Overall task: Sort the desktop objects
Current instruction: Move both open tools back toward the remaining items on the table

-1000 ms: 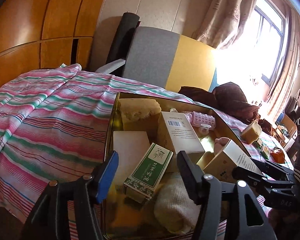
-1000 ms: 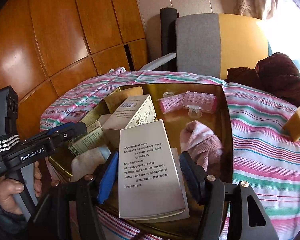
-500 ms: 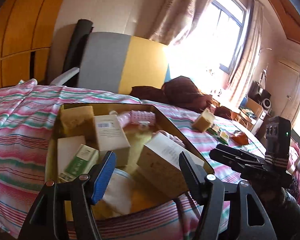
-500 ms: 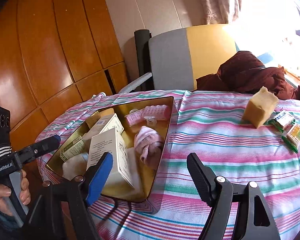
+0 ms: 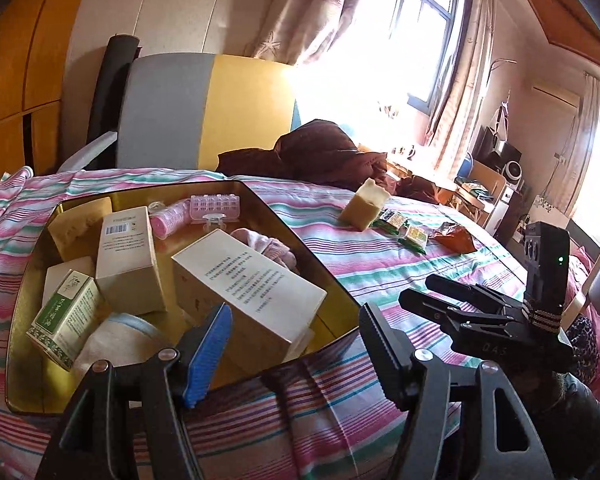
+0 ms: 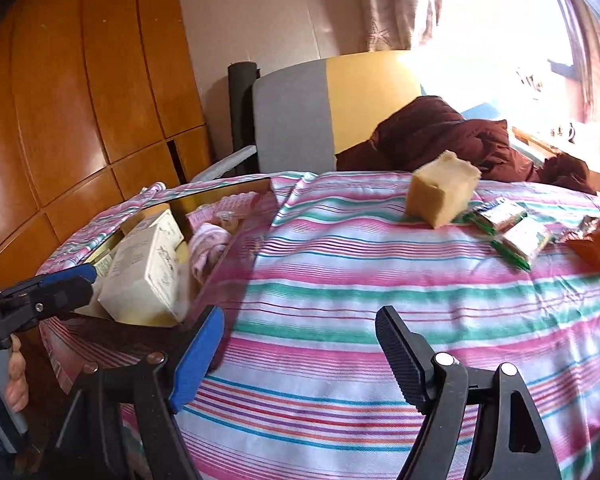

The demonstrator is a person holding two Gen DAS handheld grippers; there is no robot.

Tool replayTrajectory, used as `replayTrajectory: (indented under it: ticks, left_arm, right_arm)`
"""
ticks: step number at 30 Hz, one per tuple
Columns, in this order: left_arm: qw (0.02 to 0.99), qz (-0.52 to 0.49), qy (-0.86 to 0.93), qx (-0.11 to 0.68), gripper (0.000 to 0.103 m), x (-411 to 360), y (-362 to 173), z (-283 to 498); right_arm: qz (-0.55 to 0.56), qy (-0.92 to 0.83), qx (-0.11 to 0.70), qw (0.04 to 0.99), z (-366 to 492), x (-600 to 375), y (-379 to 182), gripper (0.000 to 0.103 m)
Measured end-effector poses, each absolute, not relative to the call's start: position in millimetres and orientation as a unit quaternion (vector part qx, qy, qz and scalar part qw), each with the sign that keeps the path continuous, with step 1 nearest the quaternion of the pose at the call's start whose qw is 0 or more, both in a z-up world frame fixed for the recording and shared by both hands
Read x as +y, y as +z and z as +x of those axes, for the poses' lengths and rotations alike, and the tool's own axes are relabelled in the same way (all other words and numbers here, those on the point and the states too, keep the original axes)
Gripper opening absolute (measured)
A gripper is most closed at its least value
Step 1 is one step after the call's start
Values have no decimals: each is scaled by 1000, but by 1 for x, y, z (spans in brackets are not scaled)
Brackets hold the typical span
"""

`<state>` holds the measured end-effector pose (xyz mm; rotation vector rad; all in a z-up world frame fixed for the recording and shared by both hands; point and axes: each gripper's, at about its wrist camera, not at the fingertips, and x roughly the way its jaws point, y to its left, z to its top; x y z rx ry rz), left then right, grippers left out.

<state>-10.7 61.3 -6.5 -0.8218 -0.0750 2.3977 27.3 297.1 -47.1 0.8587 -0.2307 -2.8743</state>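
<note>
The near striped cloth (image 6: 340, 312) lies bare, giving open passage across the middle. Far right, a sponge block (image 6: 440, 196), green packets (image 6: 512, 232) and an orange wrapper (image 6: 596, 244) crowd together. Left, the gold tray (image 5: 340, 300) is packed with boxes (image 5: 244, 284), leaving little room inside.

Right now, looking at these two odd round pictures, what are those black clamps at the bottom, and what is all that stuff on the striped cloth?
No robot here: a person carries a hand-held gripper in each hand, each with its own camera looking along its fingers. The left hand-held gripper and the right hand-held gripper are both open and hold nothing. On the striped cloth sits a gold tray filled with boxes, a green box among them. Outside it lie a sponge, snack packets and an orange wrapper.
</note>
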Motion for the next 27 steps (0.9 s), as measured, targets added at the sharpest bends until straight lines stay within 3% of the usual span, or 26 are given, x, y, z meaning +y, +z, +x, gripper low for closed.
replayTrajectory:
  ticks: [11,16,19,27]
  left_arm:
    - [369,-305,875,72,67,153,-13,26]
    - [396,-301,860,116,68,202,-17,25]
    - [399,-319,852,113,68,222,-19,12]
    - [367,-395,838,91,73,259,-27,-43]
  right_arm:
    - [286,-945,-151,-50,52,390,-64,85]
    - [262,-948,-161,-82,57,417,-57,73]
    - [253,-949,-159,-104,61,429,-56,68]
    - [237,-942,-200,-126,67,455,-73,69]
